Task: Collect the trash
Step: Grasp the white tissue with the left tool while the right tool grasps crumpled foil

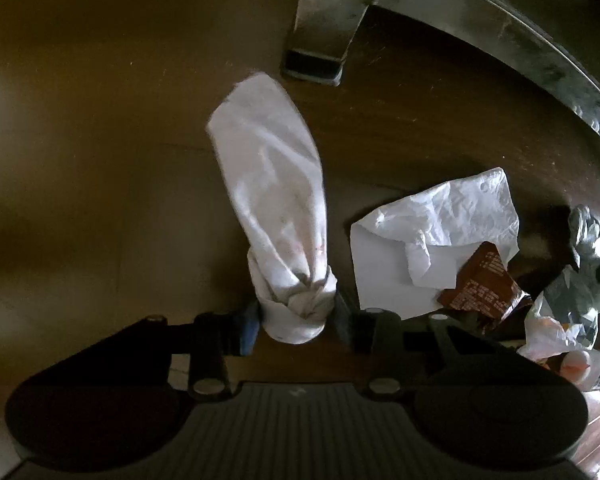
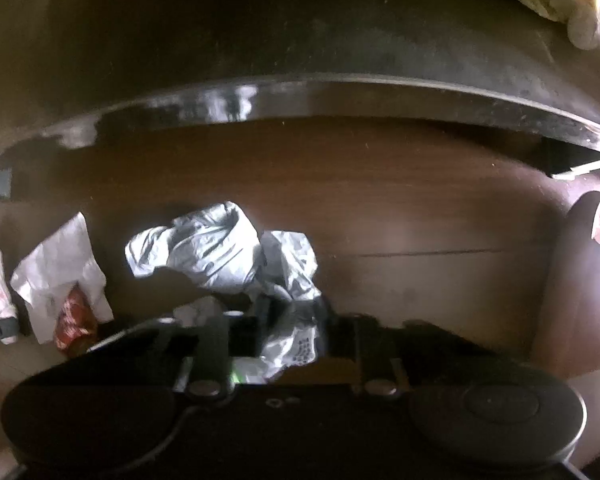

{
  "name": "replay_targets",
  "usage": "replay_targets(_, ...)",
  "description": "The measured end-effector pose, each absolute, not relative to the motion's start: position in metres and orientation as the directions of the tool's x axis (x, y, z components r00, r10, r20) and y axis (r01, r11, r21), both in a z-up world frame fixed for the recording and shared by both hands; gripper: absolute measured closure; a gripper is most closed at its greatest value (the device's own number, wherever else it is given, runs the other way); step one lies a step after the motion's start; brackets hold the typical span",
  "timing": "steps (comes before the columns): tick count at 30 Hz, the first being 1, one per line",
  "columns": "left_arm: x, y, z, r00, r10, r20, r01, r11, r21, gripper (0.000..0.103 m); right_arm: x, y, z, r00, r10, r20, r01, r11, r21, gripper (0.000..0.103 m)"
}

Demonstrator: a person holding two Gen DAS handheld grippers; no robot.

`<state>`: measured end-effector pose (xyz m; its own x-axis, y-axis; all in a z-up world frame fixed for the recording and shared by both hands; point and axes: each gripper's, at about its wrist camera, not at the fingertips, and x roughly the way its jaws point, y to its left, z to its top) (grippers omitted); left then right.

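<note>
Left wrist view shows your left tongs (image 1: pixel 296 314) clenched on a white rag (image 1: pixel 274 200) above the floor, beside the white paper (image 1: pixel 432 236), while your right tongs (image 2: pixel 290 316) grip a silver wrapper (image 2: pixel 224 252); next, I judge, carry both to a bin.

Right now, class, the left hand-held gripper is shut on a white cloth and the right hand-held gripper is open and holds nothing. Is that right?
Not quite. The left hand-held gripper is shut on the white cloth, but the right hand-held gripper is shut on a silver wrapper, as the right wrist view shows.
</note>
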<state>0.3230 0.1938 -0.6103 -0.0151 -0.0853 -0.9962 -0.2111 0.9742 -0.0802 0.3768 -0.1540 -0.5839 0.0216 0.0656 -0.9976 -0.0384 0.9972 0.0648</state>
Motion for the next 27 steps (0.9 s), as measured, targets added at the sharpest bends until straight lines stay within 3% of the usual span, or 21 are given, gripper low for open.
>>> replay_targets(4,0.324,0.19,-0.605,-0.005,-0.073,-0.997,-0.194,0.978,-0.071,0.071,0.373,-0.15,-0.575,0.054,0.055,-0.997,-0.089,0.995,0.05,0.094)
replay_targets(14,0.308,0.194,-0.549,0.037,-0.071,-0.997,-0.16,0.984,-0.076,0.072,0.357,-0.149,-0.507,0.131,0.008,-0.991,-0.157,0.988,-0.012,0.095)
replay_targets(27,0.257,0.221,-0.413,0.17,-0.057,-0.984,-0.137,0.987,-0.081,0.072,0.303,-0.132,-0.358,0.262,0.077,-0.962,-0.232,0.973,0.015,0.095)
